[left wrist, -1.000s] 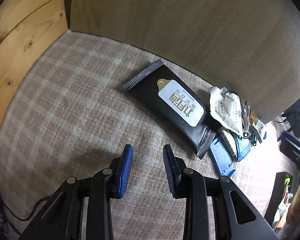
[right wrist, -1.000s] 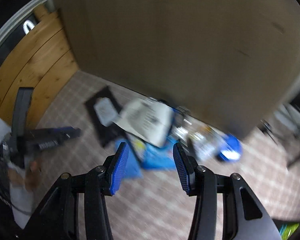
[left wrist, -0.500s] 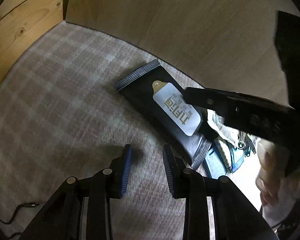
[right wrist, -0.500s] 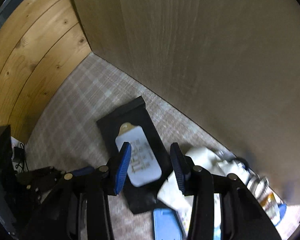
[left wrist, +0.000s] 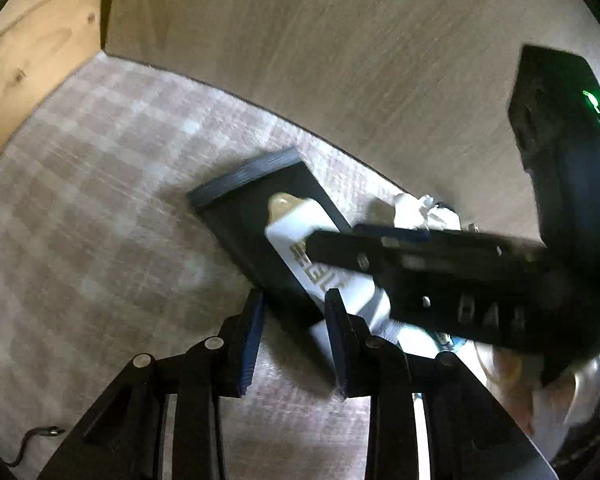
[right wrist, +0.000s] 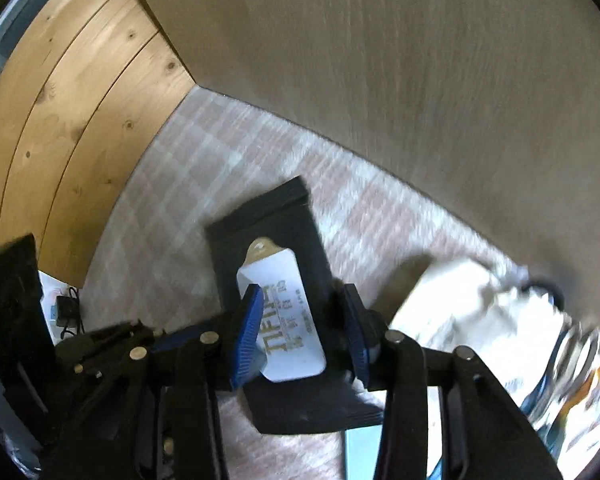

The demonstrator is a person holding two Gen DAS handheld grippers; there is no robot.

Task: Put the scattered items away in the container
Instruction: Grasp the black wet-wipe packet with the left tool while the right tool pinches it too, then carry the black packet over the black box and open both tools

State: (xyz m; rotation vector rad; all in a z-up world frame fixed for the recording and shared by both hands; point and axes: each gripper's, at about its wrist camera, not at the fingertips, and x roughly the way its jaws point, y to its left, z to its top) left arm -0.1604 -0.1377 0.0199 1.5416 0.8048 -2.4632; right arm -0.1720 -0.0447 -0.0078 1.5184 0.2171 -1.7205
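Note:
A black wipes pack (left wrist: pixel 244 216) with a white label lies on the checked cloth (left wrist: pixel 100 200). My right gripper (right wrist: pixel 300 332) points down over the pack (right wrist: pixel 280 292). Its jaws are closing with the pack between them, one blue pad over the label and the other at the pack's right edge. I cannot see the pads pressing on it. My left gripper (left wrist: pixel 294 336) is open just above the pack's near corner, gripping nothing. In the left wrist view the right gripper's black body (left wrist: pixel 440 280) crosses over the pack, held by a hand (left wrist: pixel 512 368).
A crumpled white bag (right wrist: pixel 460 304) and shiny packets (right wrist: pixel 572 376) lie right of the pack. A tall tan board (right wrist: pixel 420 80) stands behind the cloth, with pine panelling (right wrist: pixel 60 120) to the left. A thin cable (left wrist: pixel 40 436) lies at the lower left.
My right gripper has swung in and come down over the wipes pack with its jaws narrowing, and it now shows in the left wrist view. The left gripper has edged closer to the pack.

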